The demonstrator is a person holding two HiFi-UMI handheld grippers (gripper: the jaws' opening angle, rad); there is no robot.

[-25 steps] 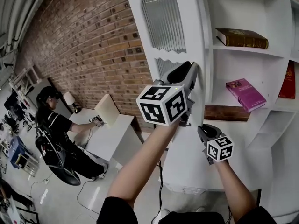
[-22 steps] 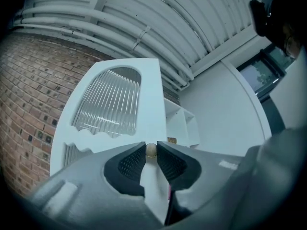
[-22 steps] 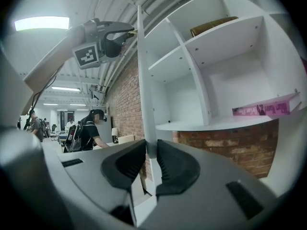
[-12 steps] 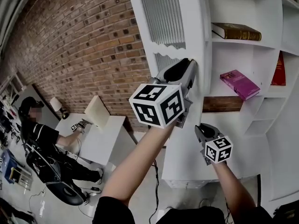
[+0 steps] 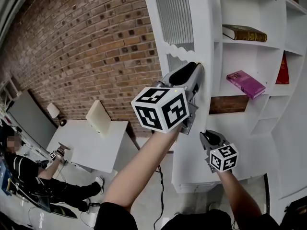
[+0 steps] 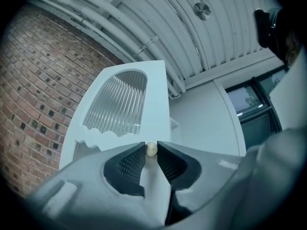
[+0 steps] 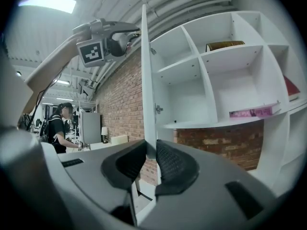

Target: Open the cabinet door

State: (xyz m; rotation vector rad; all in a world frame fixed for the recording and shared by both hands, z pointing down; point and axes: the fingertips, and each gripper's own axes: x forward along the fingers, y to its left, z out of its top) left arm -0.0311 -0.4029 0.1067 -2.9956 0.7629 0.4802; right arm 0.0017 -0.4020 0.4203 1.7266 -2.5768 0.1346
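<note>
The white cabinet door (image 5: pixel 192 28), with an arched ribbed glass panel (image 6: pixel 117 102), stands swung out from the shelves. My left gripper (image 5: pixel 200 73) is shut on the door's free edge, and the small brass knob (image 6: pixel 151 149) sits right at its fingertips. Lower down, my right gripper (image 5: pixel 205 137) is shut on the same edge. In the right gripper view the thin door edge (image 7: pixel 146 80) runs up from between the pads (image 7: pixel 168 159). The left gripper (image 7: pixel 132 37) shows high on that edge.
The open shelves (image 7: pixel 211 85) hold a brown book (image 5: pixel 244 32), a pink book (image 5: pixel 245 84) and a red book (image 5: pixel 283 71). A brick wall (image 5: pixel 96 47) lies behind the door. A white table (image 5: pixel 86 145) and a seated person (image 5: pixel 29 181) are at lower left.
Both grippers have kept their hold and moved sideways with the door as it swings. The room behind has slid left and down in the head view.
</note>
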